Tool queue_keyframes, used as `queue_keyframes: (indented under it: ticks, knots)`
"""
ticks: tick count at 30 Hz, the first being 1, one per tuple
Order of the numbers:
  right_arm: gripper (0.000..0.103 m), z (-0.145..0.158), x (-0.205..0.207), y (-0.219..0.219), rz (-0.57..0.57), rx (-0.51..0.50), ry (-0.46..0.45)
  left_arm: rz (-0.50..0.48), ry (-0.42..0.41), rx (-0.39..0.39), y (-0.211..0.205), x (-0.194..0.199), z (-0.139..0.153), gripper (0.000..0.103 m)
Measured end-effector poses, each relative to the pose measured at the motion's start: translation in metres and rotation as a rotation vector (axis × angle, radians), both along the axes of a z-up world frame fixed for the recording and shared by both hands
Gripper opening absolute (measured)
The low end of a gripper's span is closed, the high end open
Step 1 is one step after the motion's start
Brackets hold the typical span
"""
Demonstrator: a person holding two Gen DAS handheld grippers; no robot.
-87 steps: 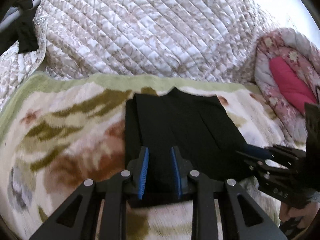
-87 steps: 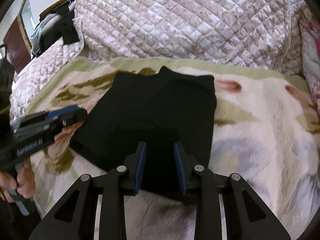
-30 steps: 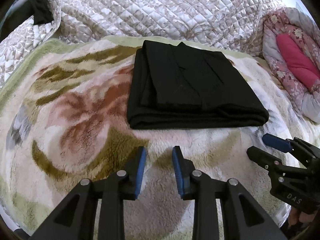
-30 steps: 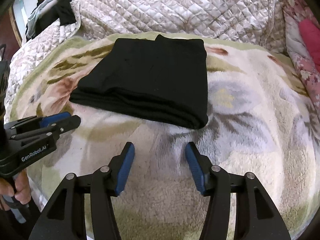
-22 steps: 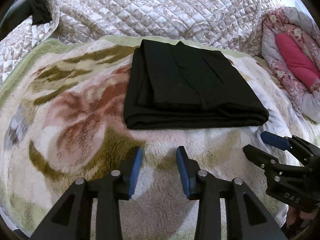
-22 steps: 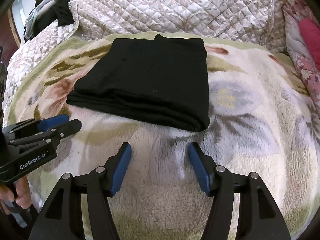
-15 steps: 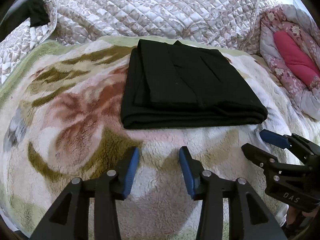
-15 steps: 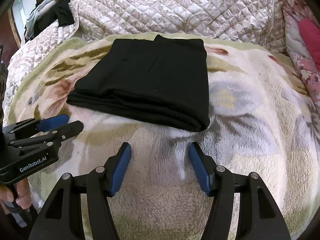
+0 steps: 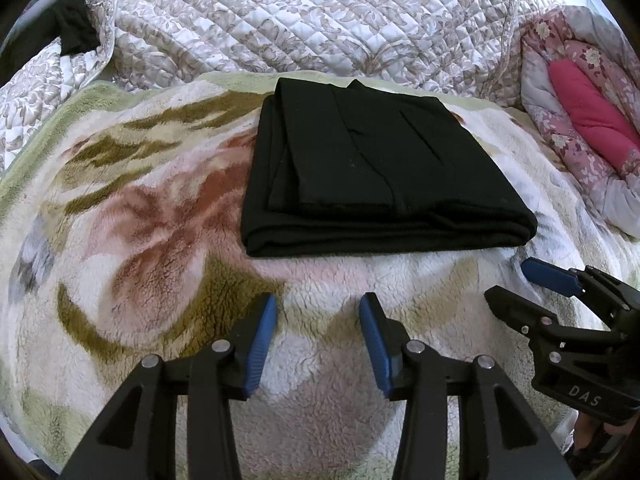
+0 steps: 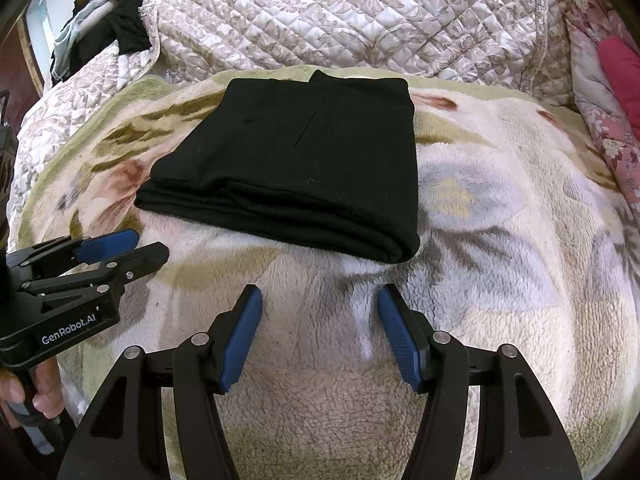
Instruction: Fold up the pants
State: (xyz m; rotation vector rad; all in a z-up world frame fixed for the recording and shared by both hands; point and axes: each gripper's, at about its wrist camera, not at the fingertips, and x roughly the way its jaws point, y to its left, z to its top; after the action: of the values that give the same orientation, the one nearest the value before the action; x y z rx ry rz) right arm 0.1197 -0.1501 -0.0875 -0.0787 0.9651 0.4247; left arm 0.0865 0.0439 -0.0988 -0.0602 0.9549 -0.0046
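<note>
The black pants (image 9: 372,164) (image 10: 296,168) lie folded into a thick rectangle on the fleece flowered blanket (image 9: 140,240) (image 10: 500,240). My left gripper (image 9: 318,312) hovers over bare blanket just in front of the pants' near fold, open, with nothing between its blue pads. My right gripper (image 10: 318,300) is likewise open and empty, short of the pants' near right corner. Each gripper also shows from the side in the other's view: the right gripper (image 9: 516,284), the left gripper (image 10: 144,246) held by a hand (image 10: 36,396).
A quilted beige cover (image 9: 320,20) rises behind the blanket. A pink flowered quilt with a red cushion (image 9: 592,120) lies at the right. Dark clothes (image 10: 120,28) hang on a rail at the far left. The blanket's front edge drops off near me.
Both grippers let go of the pants and drew back from the folded stack. Over the last second the left jaws widened noticeably; the right widened slightly. The pants lie still.
</note>
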Motion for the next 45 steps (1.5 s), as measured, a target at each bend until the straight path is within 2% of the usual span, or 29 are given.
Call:
queue_keyframes:
  ticks: [45]
  knots:
    - [0.061, 0.0, 0.0, 0.0003, -0.003, 0.001, 0.0, 0.011, 0.011, 0.017, 0.0022, 0.001, -0.0007, 0.049]
